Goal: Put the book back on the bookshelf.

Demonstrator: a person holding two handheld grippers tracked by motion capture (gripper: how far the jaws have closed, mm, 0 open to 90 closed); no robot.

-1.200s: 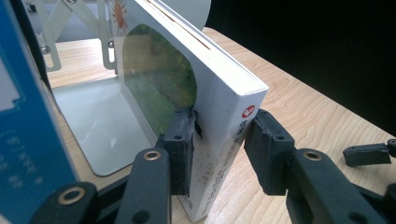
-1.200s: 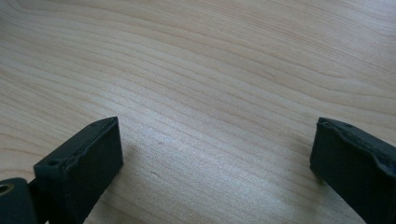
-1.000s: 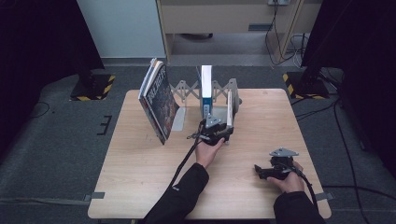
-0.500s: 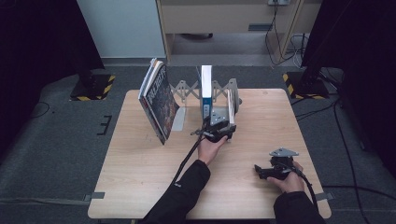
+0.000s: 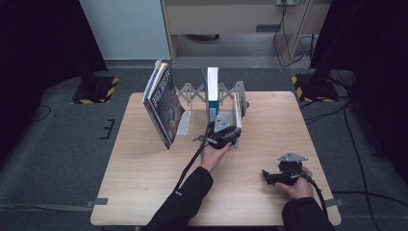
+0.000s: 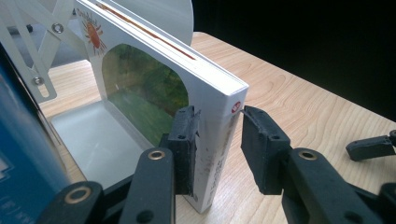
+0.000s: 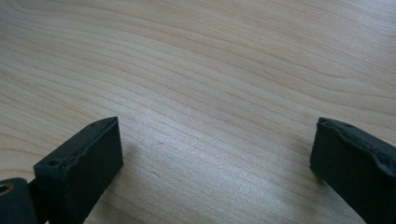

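A white book (image 6: 140, 79) with a green picture on its cover stands upright at the right end of the rack (image 5: 238, 108). My left gripper (image 6: 218, 112) straddles its spine edge. The jaws have just been closing with the book between them: the left pad (image 6: 184, 140) lies against the cover, and a thin gap shows between the right pad (image 6: 257, 144) and the book. From above, the left gripper (image 5: 226, 126) sits just in front of the rack. My right gripper (image 7: 217, 128) rests open on the bare wood near the front right (image 5: 265, 177), with nothing between its jaws.
A metal scissor-type rack (image 5: 190, 91) stands at the back of the wooden table (image 5: 144, 183). A blue-and-white book (image 5: 212, 89) stands upright in it, and a dark-covered book (image 5: 163, 103) leans at its left end. The right gripper's jaw (image 6: 371, 147) shows far off.
The left gripper has edged slightly toward the rack and its jaws have narrowed around the white book. The right hand has stayed where it was.
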